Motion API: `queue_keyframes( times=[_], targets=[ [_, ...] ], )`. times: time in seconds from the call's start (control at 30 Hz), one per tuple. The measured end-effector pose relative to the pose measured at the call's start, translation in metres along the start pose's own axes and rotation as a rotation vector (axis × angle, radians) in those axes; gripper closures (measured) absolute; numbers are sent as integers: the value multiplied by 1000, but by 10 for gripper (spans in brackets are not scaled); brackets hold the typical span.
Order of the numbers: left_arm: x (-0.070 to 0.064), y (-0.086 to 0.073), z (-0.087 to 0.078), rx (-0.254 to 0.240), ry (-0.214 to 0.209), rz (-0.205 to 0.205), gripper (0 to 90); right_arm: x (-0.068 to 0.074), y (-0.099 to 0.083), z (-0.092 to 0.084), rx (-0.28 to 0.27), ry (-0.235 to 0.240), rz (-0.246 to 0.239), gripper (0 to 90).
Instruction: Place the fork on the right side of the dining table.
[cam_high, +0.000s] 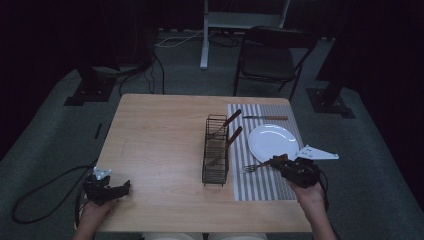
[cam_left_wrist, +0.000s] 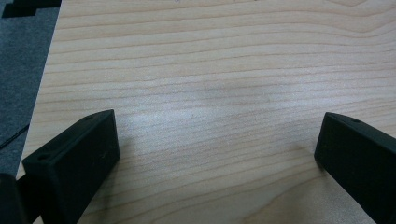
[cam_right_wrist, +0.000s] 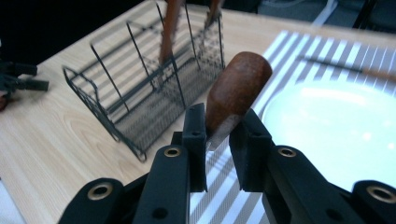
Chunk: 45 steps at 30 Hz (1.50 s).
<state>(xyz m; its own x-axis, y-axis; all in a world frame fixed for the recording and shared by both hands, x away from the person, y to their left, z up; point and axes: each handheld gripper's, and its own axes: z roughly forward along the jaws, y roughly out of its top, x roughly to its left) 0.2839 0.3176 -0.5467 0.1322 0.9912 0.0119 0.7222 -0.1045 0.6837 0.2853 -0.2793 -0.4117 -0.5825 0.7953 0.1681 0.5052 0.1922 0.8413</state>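
A fork (cam_high: 259, 165) with a brown wooden handle is being held by the right gripper (cam_high: 284, 162), whose jaws are being kept clamped on the handle; in the right gripper view the rounded handle end (cam_right_wrist: 238, 86) is being shown standing up between the two black pads (cam_right_wrist: 195, 135). In the high view the fork is being carried just above the striped placemat (cam_high: 260, 187), tines directed toward the black wire cutlery basket (cam_high: 216, 150), between that basket and the white plate (cam_high: 272, 141). Two further wooden-handled utensils (cam_high: 227, 142) are being supported at a tilt inside the basket, and a knife (cam_high: 265, 118) is being shown lying on the placemat beyond the plate. The left gripper (cam_high: 122, 187) is being held near the table's (cam_high: 160, 130) near left corner, well apart from the basket; in the left gripper view its jaws are being held wide, with bare wood alone between them.
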Motion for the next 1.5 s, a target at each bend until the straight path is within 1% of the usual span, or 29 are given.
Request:
queue_keyframes(
  times=[0.07,0.23,0.33,0.43,0.53,0.7,0.8,0.83,0.97,1.13,1.17,1.2,1.23,1.3,1.33,1.4,1.5],
  targets=[
    [0,0,0,0,0,0,2,-4,-9,5,22,0,18,770],
    [0,0,0,0,0,0,3,-13,-26,10,41,-10,54,770],
    [0,0,0,-2,0,-1,2,-17,-31,10,45,-16,73,770],
    [0,0,0,0,0,0,2,-21,-35,10,52,-21,81,770],
    [0,0,0,0,0,0,3,-25,-38,10,43,-12,97,770],
    [0,0,0,0,0,0,3,-32,-45,7,42,4,127,773],
    [0,0,0,0,0,0,3,-35,-47,7,44,0,136,771],
    [0,0,0,0,0,0,3,-41,-52,6,52,1,157,767],
    [0,0,0,0,0,0,3,-52,-61,5,74,17,194,739],
    [0,0,0,0,0,0,3,-65,-72,5,100,10,221,697],
    [0,0,0,0,0,0,3,-68,-74,6,102,11,222,685],
    [0,0,0,0,0,0,2,-70,-77,6,108,11,226,654],
    [0,0,0,0,0,0,3,-72,-79,7,113,5,228,651],
    [0,0,0,0,0,0,3,-77,-84,8,113,8,230,598],
    [0,0,0,0,0,0,3,-79,-87,9,117,1,229,590],
    [0,0,0,0,0,0,3,-84,-93,11,122,7,233,566],
    [0,0,0,0,0,0,3,-92,-103,13,132,-1,233,530]
  ],
)
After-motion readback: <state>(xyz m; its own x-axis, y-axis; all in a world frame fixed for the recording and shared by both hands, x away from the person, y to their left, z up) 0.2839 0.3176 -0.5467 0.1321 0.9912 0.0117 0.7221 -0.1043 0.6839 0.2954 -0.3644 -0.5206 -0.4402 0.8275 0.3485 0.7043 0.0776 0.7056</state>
